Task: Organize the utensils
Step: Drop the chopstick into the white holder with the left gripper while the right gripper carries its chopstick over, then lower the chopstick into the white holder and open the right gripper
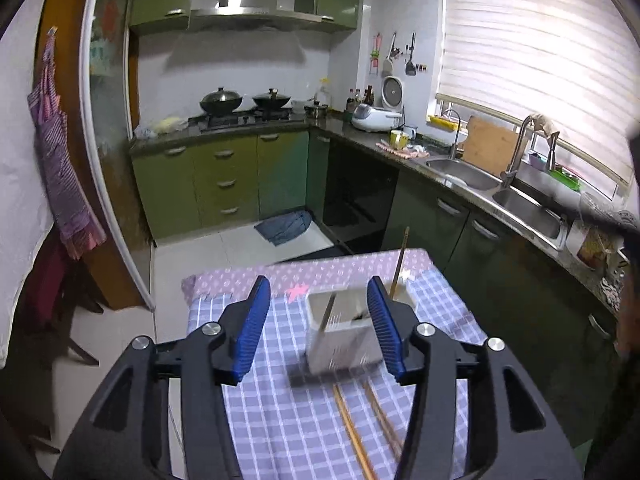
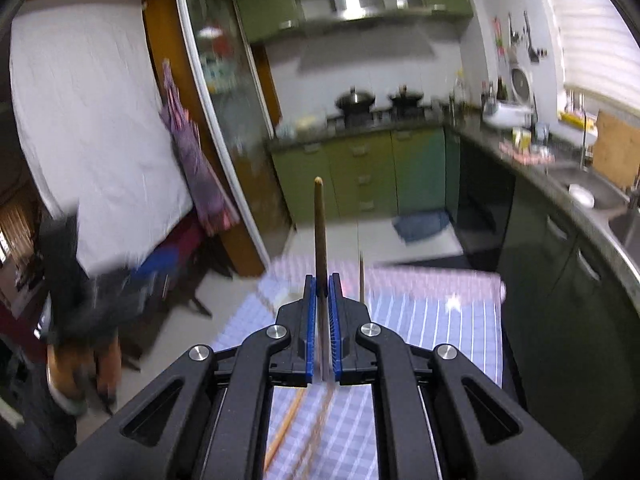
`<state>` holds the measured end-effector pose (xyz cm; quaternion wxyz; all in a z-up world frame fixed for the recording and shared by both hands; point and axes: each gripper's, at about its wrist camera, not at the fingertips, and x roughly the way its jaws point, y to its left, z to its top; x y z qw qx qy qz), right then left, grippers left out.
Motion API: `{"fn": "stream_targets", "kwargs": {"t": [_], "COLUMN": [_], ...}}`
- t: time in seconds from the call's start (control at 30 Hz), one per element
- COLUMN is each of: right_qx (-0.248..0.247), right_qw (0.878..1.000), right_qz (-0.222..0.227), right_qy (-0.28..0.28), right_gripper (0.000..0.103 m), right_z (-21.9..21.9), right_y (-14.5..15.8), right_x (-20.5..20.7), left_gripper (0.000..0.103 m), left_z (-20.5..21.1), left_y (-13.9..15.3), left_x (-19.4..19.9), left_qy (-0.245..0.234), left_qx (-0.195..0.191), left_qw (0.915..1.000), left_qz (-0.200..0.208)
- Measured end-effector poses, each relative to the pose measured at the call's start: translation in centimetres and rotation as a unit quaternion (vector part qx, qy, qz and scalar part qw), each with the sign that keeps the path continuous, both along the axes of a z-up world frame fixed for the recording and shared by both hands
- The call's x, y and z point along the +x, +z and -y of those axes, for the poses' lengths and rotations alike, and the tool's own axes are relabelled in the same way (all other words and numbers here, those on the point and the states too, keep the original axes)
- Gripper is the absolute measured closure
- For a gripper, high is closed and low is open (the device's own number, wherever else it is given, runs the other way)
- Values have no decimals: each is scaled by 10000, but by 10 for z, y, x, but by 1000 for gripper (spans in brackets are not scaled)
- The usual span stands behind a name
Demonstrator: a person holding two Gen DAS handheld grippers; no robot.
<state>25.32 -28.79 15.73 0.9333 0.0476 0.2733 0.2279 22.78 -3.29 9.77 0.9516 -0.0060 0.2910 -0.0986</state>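
Observation:
A white slotted utensil holder stands on the checked cloth, blurred, with one wooden chopstick upright in its far right corner. My left gripper is open and empty, its blue pads on either side of the holder, above it. Two wooden chopsticks lie on the cloth in front of the holder. My right gripper is shut on a wooden chopstick that points up and away. More chopsticks lie on the cloth below it.
The small table has a blue checked cloth over a purple one. Green cabinets, a stove with two woks and a steel double sink line the far and right sides. A striped apron hangs at the left.

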Motion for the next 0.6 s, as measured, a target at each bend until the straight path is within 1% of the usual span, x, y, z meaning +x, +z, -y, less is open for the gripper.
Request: {"fn": "stream_targets", "kwargs": {"t": [0.07,0.17,0.23,0.33,0.37,0.43,0.53,0.57,0.6], "right_qx": [-6,-48,-92,-263,-319,-461,-653,-722,-758], "right_qw": [9999,9995,9991,9976,9968,9947,9920,9911,9908], "right_qz": [71,-19,-170,-487,-602,-822,-1036,-1079,-1081], "right_qy": [-137,-308,-383,-415,-414,-406,-304,-292,-288], "right_gripper": [96,96,96,96,96,96,95,93,90], "right_z": [-8,-20,-28,-42,-46,-53,-59,-60,-60], "right_y": [7,-1,-16,-48,-60,-81,-102,-109,-109], "right_x": [18,50,71,97,103,112,118,117,116], "left_gripper": [54,54,53,49,49,49,49,49,49], "left_z": [-13,-32,-42,-54,-57,-61,-61,-60,-58], "left_y": [-10,-25,-33,-45,-49,-56,-67,-70,-74], "left_x": [-12,-27,-33,-38,-38,-35,-31,-29,-28], "left_qy": [34,87,124,203,222,249,235,219,188], "left_qx": [-15,-90,-78,-46,-38,-23,-22,-28,-22], "left_qw": [9999,9990,9985,9975,9970,9960,9945,9940,9936], "left_qz": [-163,-418,-530,-678,-739,-853,-1024,-1071,-1116]}}
